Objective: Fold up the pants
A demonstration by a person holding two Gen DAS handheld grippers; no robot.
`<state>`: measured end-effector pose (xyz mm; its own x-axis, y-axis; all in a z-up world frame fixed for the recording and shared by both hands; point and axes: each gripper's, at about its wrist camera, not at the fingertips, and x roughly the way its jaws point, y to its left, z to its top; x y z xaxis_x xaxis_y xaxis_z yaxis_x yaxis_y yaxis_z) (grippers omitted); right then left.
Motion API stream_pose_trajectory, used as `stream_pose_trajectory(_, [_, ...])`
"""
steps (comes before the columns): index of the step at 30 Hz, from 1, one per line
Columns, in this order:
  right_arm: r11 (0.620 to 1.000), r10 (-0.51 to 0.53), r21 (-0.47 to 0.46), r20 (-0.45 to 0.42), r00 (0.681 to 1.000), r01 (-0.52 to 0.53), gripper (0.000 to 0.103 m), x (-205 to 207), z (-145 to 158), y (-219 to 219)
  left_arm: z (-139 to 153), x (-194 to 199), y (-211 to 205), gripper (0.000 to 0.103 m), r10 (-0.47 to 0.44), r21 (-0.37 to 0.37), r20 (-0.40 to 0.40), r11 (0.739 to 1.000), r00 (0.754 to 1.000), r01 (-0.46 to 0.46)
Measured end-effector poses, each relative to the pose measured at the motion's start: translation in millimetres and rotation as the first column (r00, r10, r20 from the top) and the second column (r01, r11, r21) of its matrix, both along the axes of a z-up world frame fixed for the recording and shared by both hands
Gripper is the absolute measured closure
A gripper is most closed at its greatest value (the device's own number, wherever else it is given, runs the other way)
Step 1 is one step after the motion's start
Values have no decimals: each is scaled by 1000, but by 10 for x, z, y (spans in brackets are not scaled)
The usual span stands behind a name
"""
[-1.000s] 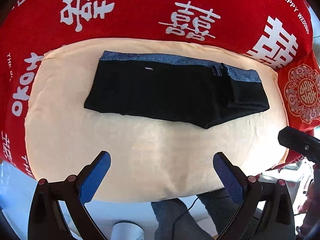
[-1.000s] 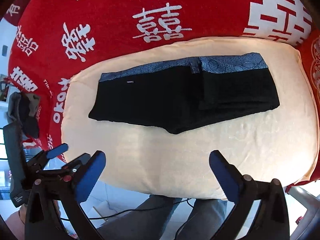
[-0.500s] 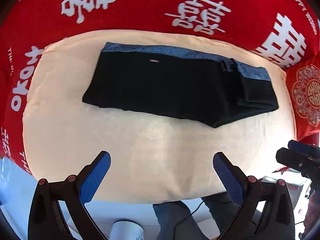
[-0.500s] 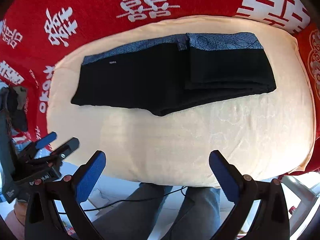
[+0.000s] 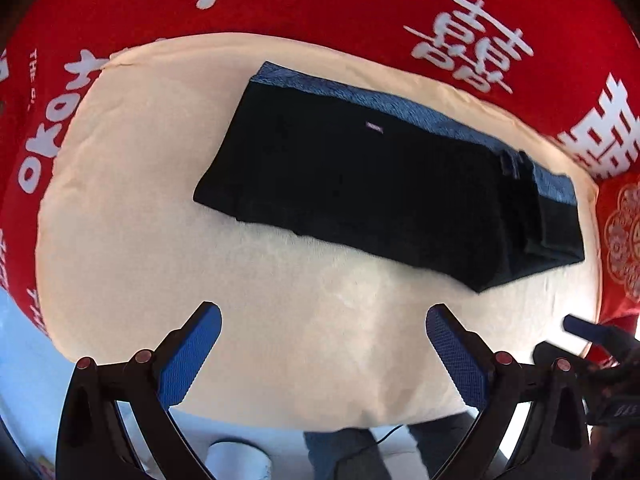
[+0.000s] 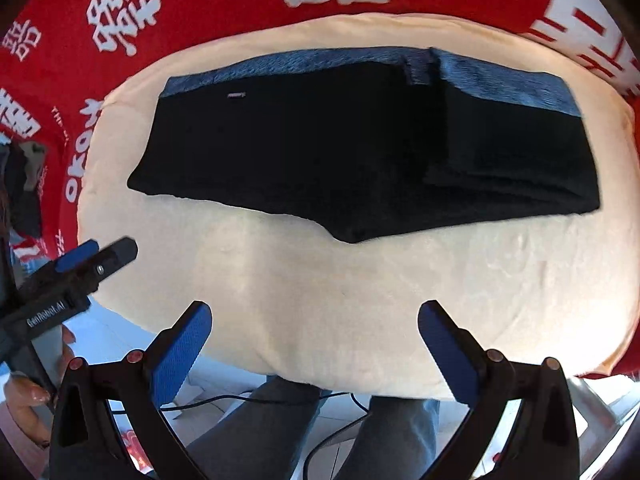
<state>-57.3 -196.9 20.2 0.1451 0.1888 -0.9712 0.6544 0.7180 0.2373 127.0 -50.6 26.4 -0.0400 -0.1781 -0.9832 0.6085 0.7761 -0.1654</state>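
Black pants (image 5: 380,184) with a blue patterned waistband lie flat on a cream cloth (image 5: 280,320), their right part folded over into layers. They also show in the right wrist view (image 6: 360,152). My left gripper (image 5: 324,344) is open and empty above the cloth's near edge, short of the pants. My right gripper (image 6: 316,340) is open and empty, also short of the pants. The left gripper shows at the left of the right wrist view (image 6: 96,256); the right gripper's tip shows at the right of the left wrist view (image 5: 584,328).
The cream cloth (image 6: 360,300) lies on a red cover with white characters (image 5: 360,0). The person's legs in jeans (image 6: 304,420) and a cable show below the near edge. A white cup (image 5: 236,460) stands low at the front.
Both grippers have moved closer to the pants, which now fill more of each view. The left view has swung left. Both grippers stay open.
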Motion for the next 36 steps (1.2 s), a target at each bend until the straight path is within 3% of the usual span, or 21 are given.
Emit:
stream_pose_trajectory(4, [1000,24,-18,12,1000,-23,0,178,-175,10,-160,135,14,0,30,-13,-16,999,999,-30])
stream_pose_trajectory(9, [963,235,-134,-1,972,-233,0,511,-346,225,-325,296,60,0,75,-32,-25,997,997,-76])
stream_pose_trajectory(13, [981,193,-16,72,979,-192,0,597,-574,239,-433,405,102,0,109,-59,-43,992,993,-111])
stream_pose_trajectory(17, [972,234,-23,46,971,-233,0,651,-724,403,-493,499,157,0,129,-77,-59,988,990,-133])
stream_pose_trajectory(19, [975,182,110,104,978,-193,0,598,-799,432,-508,552,198,0,135,-83,-63,987,989,-140])
stream_pose_trajectory(22, [948,-17,318,144,989,-30,0,506,-1009,332,-523,616,268,0,152,-89,-69,983,986,-158])
stream_pose_trajectory(24, [898,-189,428,170,967,100,0,497,-1158,203,-523,650,317,0,164,-97,-73,981,984,-171])
stream_pose_trajectory(27, [839,-303,518,184,935,170,0,609,-1327,120,-565,679,368,0,177,-97,-89,978,980,-185])
stream_pose_trajectory(29, [832,-323,522,185,928,186,0,734,-1388,69,-610,691,385,0,179,-89,-95,978,979,-187])
stream_pose_trajectory(34, [889,-293,430,266,918,159,0,956,-1106,-87,-714,706,368,0,179,-98,-116,977,977,-190])
stream_pose_trajectory(36, [917,-201,387,237,950,98,0,995,-999,-51,-740,710,365,0,186,-103,-118,975,975,-198])
